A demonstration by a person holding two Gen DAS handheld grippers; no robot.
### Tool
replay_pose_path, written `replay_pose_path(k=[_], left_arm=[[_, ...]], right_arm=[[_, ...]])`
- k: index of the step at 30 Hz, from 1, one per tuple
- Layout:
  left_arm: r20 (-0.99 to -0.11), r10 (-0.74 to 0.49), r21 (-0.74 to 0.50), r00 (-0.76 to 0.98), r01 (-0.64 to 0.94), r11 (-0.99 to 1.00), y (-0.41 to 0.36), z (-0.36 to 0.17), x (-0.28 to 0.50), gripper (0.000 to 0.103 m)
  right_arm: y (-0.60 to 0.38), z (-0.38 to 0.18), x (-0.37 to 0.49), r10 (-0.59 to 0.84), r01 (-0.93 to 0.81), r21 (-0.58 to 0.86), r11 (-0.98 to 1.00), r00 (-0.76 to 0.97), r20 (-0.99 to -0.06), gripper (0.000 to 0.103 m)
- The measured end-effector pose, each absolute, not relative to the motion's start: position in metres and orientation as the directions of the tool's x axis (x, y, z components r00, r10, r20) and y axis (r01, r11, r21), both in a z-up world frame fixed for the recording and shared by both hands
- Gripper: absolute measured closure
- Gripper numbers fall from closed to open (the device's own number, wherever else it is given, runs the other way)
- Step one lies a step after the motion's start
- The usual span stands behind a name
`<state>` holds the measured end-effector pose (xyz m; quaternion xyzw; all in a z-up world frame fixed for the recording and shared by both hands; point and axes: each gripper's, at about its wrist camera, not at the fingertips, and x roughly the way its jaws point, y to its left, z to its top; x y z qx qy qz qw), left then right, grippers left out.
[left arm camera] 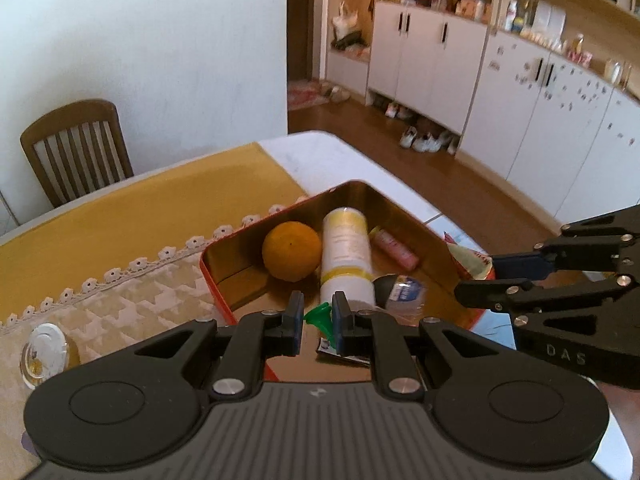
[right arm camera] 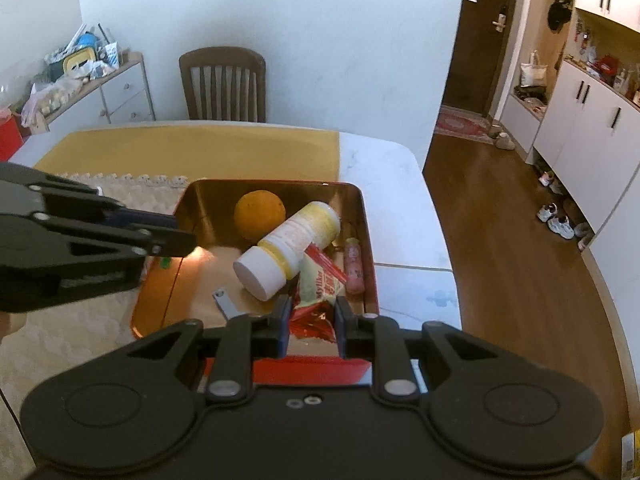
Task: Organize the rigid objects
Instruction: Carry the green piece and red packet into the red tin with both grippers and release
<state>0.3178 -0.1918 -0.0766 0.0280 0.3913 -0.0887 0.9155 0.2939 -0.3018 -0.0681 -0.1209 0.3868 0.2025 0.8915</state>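
A red metal tin [left arm camera: 216,280] [right arm camera: 366,216] sits on the table and holds an orange [left arm camera: 291,250] [right arm camera: 259,214], a white and yellow bottle [left arm camera: 346,256] [right arm camera: 290,248], a pink tube [left arm camera: 396,249] [right arm camera: 354,265] and a small plastic bottle [left arm camera: 402,290]. My left gripper [left arm camera: 316,320] hovers over the tin's near edge, fingers a little apart around a green-tipped item [left arm camera: 322,320]. My right gripper [right arm camera: 311,322] holds a red and yellow snack packet [right arm camera: 316,296] [left arm camera: 472,260] over the tin's near edge.
A small round clear jar [left arm camera: 44,354] lies on the lace-edged beige cloth at my left. A yellow cloth [right arm camera: 192,148] covers the far table. A wooden chair [right arm camera: 222,82] stands behind. White cabinets and shoes line the right wall.
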Motion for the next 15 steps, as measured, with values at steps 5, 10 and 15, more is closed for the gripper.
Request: replay_pose_path(k=[5,10,15], left_arm=[[-0.753,-0.103,0.006,0.65,0.163,0.987,-0.197,-0.09,0.34,0.088],[-0.774,-0.091,0.004,0.627,0.148,0.989,-0.199,-0.098,0.358,0.088],[-0.797,-0.067,0.023,0.601,0.141,0.99,-0.202,-0.11,0.369,0.088]], right_arm=[[-0.298,-0.081,0.306,0.28,-0.486,-0.05,0.873,0.582,-0.763,0.082],[-0.288,-0.09,0.313,0.302,-0.534,-0.049,0.844,0.548,-0.78,0.082],[-0.282,-0.098,0.317,0.304,-0.557,-0.045,0.829,0.517,-0.8,0.082]])
